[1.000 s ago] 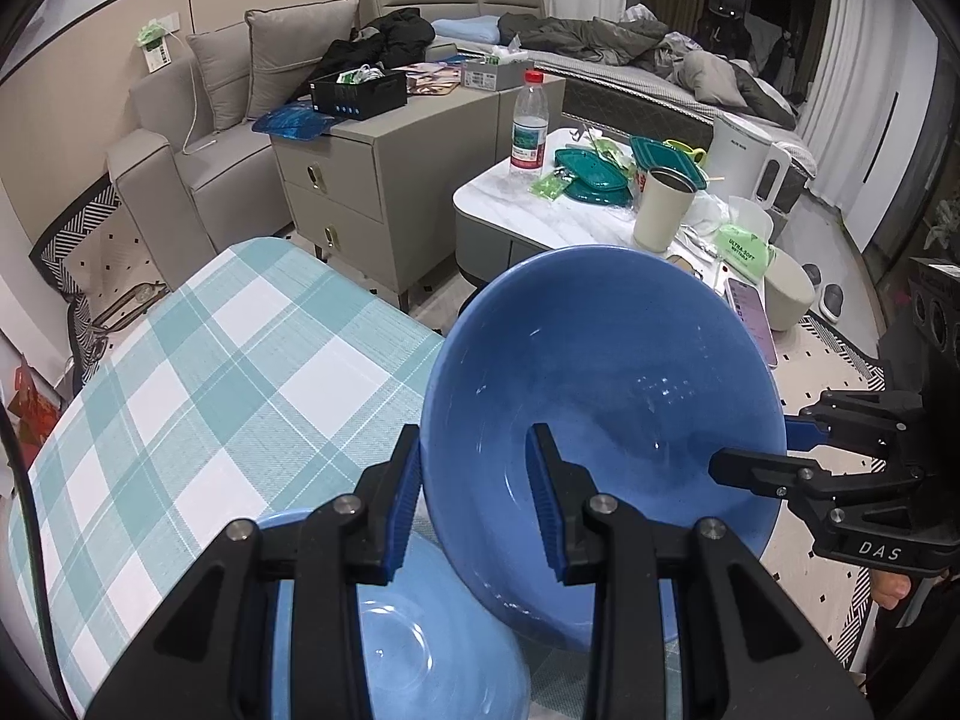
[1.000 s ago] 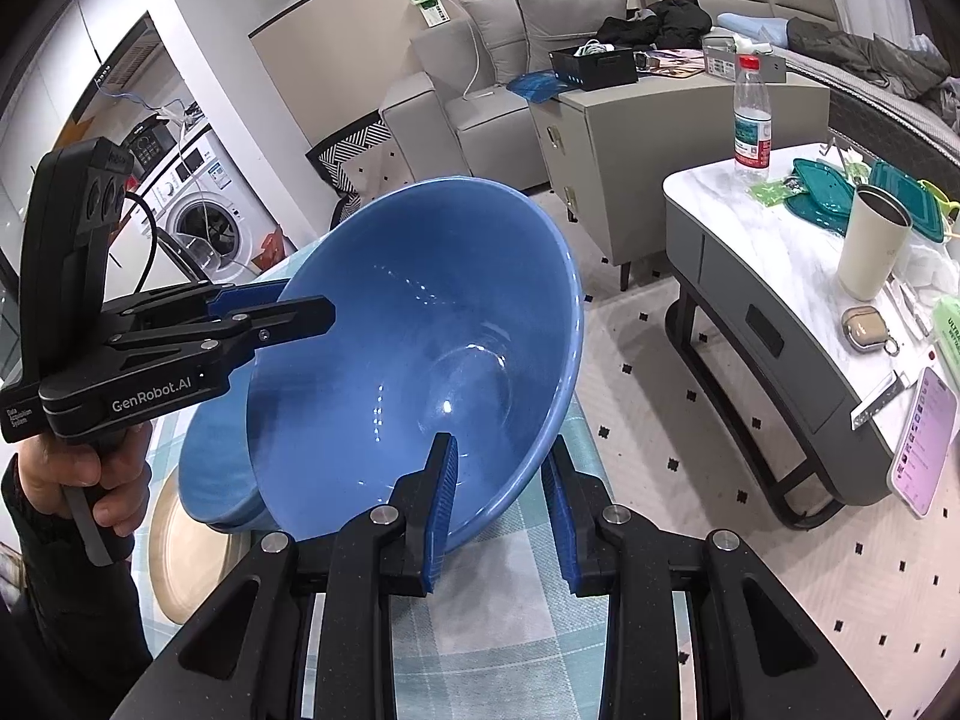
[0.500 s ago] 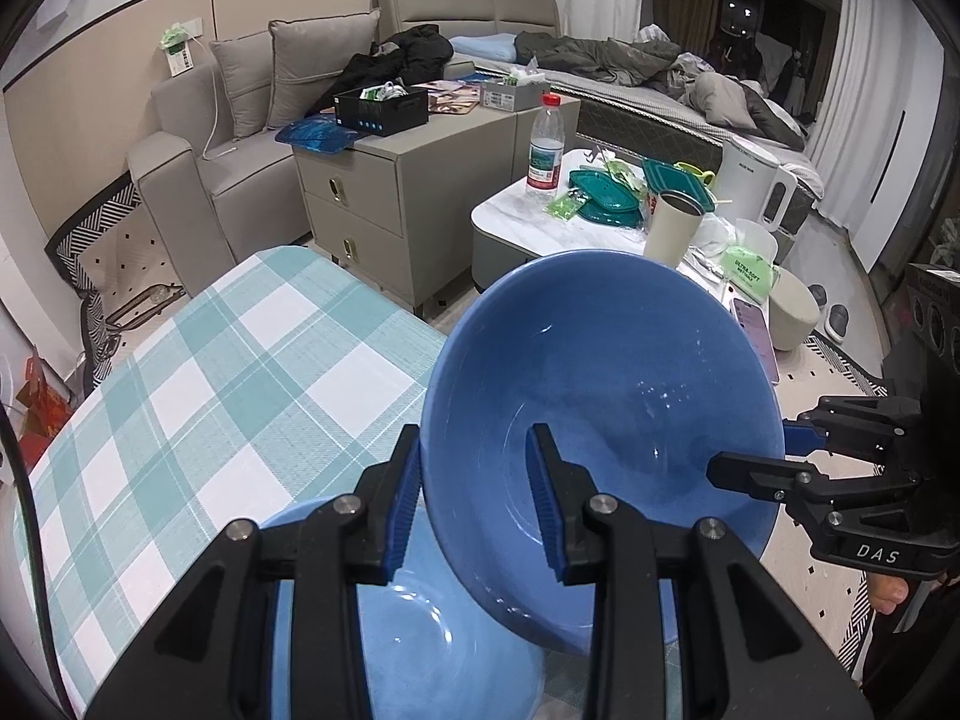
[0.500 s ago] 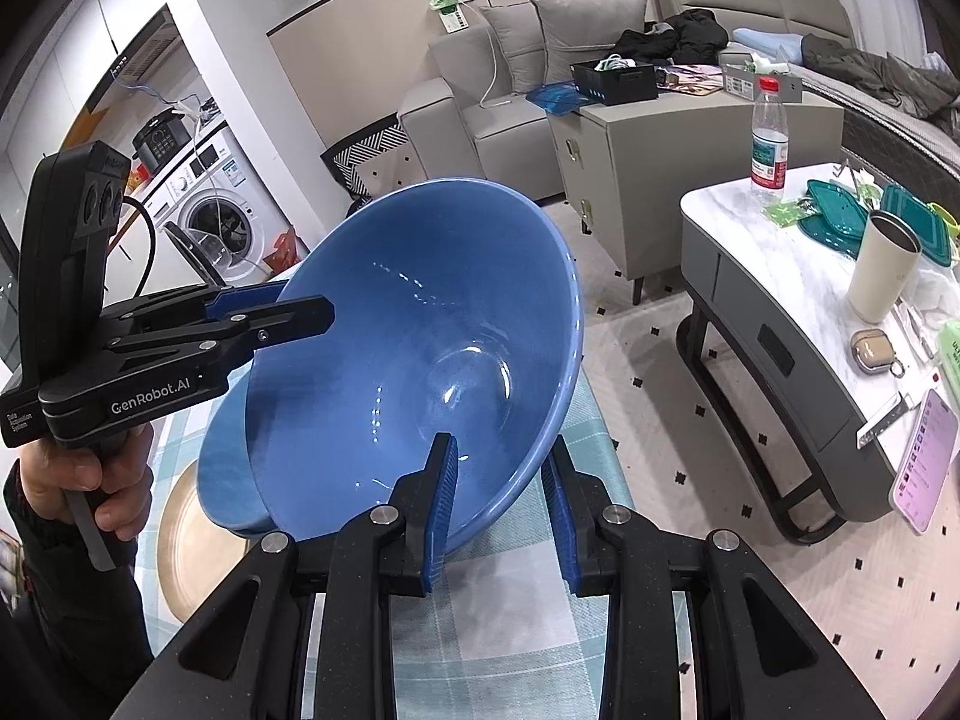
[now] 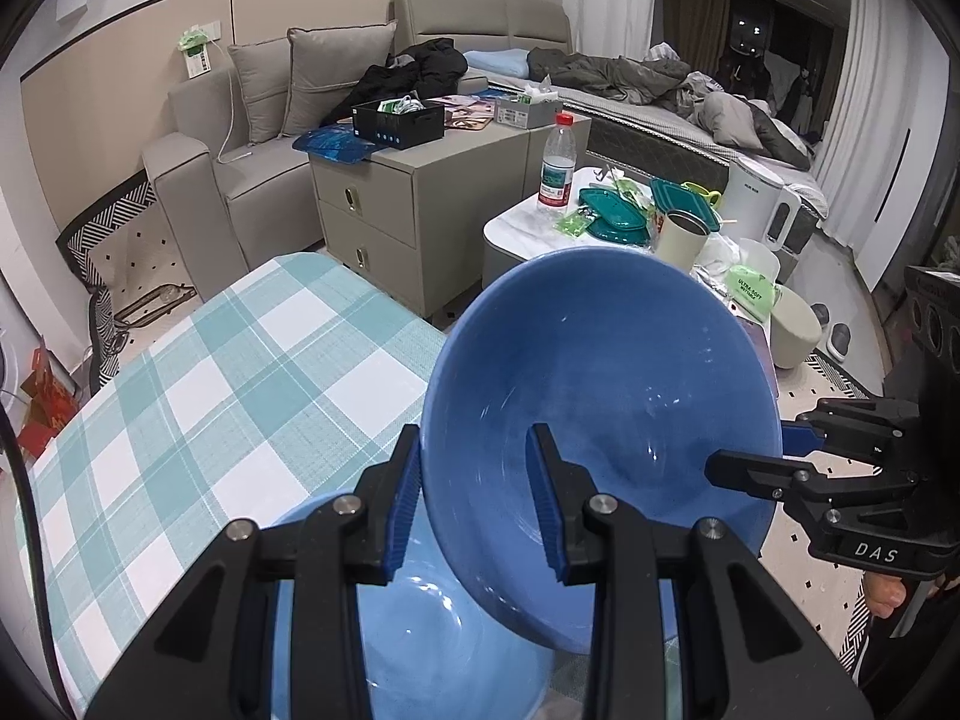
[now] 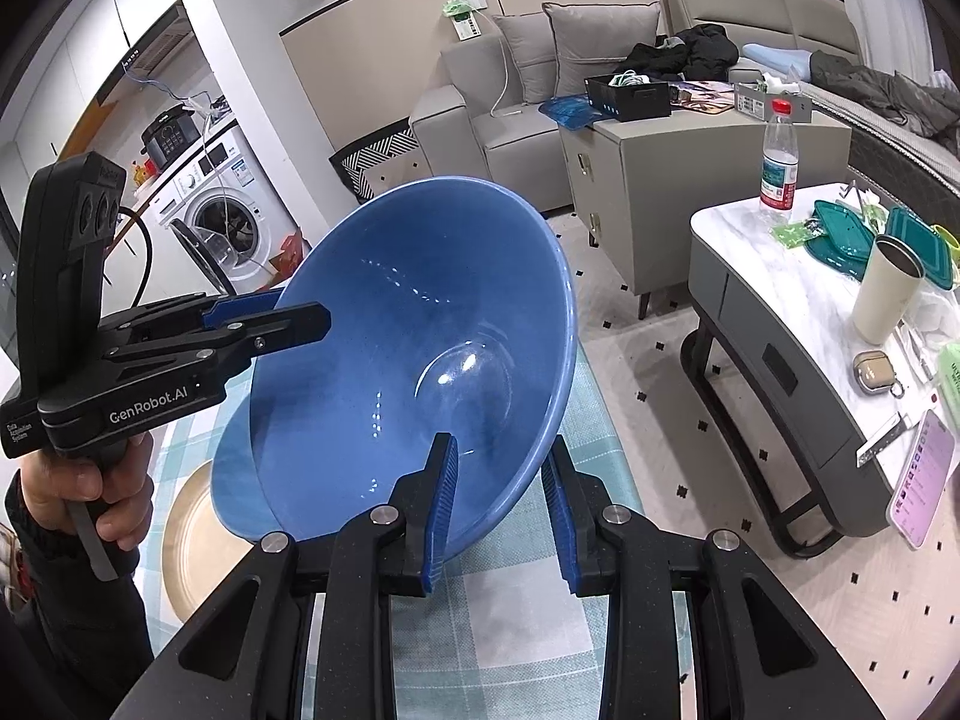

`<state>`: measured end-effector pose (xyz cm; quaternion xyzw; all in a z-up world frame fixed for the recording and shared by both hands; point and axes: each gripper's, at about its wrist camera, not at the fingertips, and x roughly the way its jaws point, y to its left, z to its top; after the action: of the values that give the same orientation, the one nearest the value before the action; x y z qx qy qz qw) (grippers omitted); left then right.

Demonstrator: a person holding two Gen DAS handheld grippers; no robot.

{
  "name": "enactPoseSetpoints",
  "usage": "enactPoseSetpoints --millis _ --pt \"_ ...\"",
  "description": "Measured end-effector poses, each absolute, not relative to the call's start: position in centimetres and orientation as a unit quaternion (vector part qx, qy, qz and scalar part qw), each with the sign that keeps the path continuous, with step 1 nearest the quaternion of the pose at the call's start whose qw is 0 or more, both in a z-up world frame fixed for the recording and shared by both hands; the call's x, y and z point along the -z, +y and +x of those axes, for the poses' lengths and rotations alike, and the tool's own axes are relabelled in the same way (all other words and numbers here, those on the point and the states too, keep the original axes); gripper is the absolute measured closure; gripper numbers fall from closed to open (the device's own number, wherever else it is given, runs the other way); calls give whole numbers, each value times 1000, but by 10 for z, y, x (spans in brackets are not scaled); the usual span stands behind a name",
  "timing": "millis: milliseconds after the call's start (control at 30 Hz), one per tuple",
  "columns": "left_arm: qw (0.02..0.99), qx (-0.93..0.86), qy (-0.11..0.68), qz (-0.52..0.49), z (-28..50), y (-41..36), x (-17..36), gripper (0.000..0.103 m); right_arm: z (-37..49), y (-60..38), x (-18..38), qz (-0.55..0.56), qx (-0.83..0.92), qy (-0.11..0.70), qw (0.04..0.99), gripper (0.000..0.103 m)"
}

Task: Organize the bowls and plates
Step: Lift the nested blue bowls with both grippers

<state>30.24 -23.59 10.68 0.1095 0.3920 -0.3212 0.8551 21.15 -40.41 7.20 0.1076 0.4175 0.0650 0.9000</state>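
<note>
gripping opposite rim edges, the left gripper (image 5: 474,501) and right gripper (image 6: 501,507) pinch the tilted blue bowl (image 5: 600,414) above a second blue bowl (image 5: 420,636); it's probably ceramic, stiff, slick, breakable.

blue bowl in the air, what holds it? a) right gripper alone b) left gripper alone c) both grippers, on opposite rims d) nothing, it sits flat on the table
c: the left gripper and the right gripper each pinch the tilted blue bowl's rim, on opposite sides.
</note>
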Motion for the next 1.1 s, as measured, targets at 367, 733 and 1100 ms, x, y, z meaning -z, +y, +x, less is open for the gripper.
enactPoseSetpoints --millis 367,733,1100 --pt "860 327 377 103 298 -235 -118 70 204 -402 -86 101 -60 407 906 74" --pt "873 310 366 89 294 -213 -127 70 209 -384 -97 88 -80 400 909 74" --pt "883 285 365 76 292 -184 -129 70 220 -359 -99 79 -106 403 905 74"
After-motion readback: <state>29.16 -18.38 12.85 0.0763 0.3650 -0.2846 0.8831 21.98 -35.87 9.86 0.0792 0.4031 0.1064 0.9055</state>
